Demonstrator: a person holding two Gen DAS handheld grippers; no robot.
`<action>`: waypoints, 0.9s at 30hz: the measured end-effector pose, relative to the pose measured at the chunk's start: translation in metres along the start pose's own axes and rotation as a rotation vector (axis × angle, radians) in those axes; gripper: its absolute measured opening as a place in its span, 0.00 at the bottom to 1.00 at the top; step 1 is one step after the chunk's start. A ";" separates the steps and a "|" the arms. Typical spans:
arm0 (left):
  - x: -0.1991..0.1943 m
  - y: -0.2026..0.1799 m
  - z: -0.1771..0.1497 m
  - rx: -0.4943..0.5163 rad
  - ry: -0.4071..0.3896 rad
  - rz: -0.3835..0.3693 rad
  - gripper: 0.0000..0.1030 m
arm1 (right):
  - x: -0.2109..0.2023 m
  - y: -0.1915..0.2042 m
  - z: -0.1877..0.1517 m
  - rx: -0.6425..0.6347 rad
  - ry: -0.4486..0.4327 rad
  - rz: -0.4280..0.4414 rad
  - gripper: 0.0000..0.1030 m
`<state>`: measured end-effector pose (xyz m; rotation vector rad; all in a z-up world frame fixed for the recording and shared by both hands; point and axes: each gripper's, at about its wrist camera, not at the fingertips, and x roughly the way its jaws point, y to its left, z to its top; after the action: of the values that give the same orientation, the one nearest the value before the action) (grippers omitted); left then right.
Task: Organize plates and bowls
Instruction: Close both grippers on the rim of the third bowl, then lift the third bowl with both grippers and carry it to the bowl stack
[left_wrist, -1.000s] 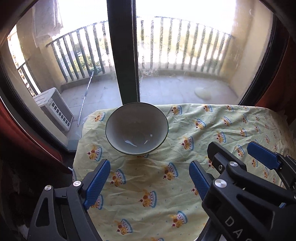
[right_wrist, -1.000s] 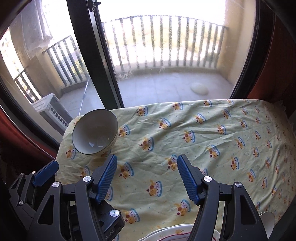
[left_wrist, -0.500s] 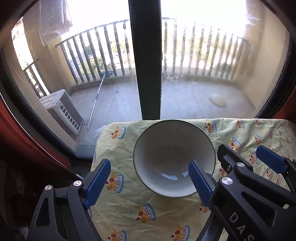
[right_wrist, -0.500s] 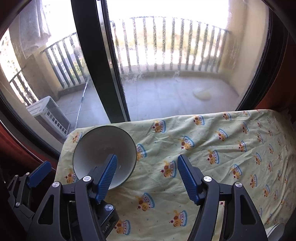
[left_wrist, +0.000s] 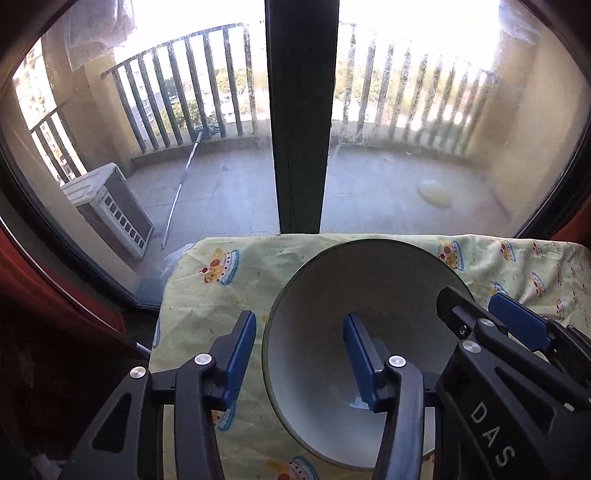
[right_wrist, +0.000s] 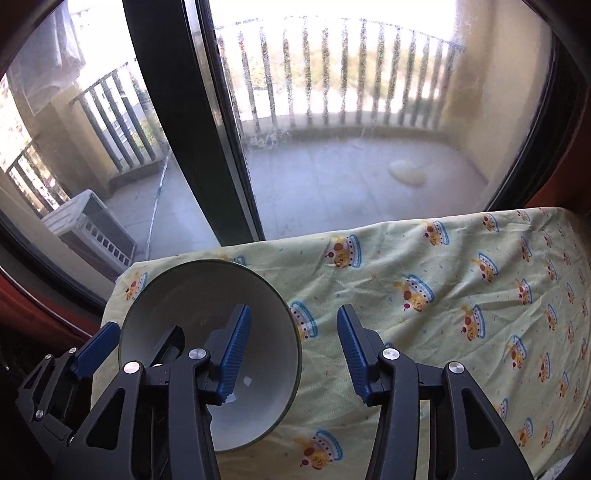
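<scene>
A white bowl with a dark rim (left_wrist: 314, 332) stands on the yellow patterned cloth near the table's far left corner. My left gripper (left_wrist: 299, 354) is open and straddles the bowl's left wall: the left finger is outside, the right finger inside. My right gripper (right_wrist: 291, 350) is open and straddles the same bowl's (right_wrist: 177, 306) right wall, with its left finger inside and its right finger over the cloth. Each gripper shows at the edge of the other's view.
The table (right_wrist: 443, 295) under the yellow cloth ends just beyond the bowl at a large window with a dark frame post (left_wrist: 301, 110). The cloth's left edge drops off beside the bowl. A balcony lies outside.
Both grippers have moved forward and down to the bowl. Their jaws have narrowed around its opposite walls. The bowl has not visibly moved.
</scene>
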<state>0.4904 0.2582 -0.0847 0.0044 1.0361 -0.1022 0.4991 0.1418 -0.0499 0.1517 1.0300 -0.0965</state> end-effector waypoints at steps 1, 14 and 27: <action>0.002 0.000 0.000 -0.005 0.003 -0.006 0.42 | 0.003 0.000 0.000 0.005 0.009 0.005 0.46; 0.007 0.000 -0.001 0.001 0.017 0.036 0.22 | 0.019 0.004 0.002 -0.017 0.039 0.035 0.23; -0.012 -0.017 -0.024 0.019 0.046 0.012 0.22 | -0.004 -0.015 -0.017 -0.041 0.049 0.001 0.22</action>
<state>0.4624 0.2436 -0.0862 0.0308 1.0808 -0.1015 0.4800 0.1300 -0.0559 0.1176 1.0804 -0.0709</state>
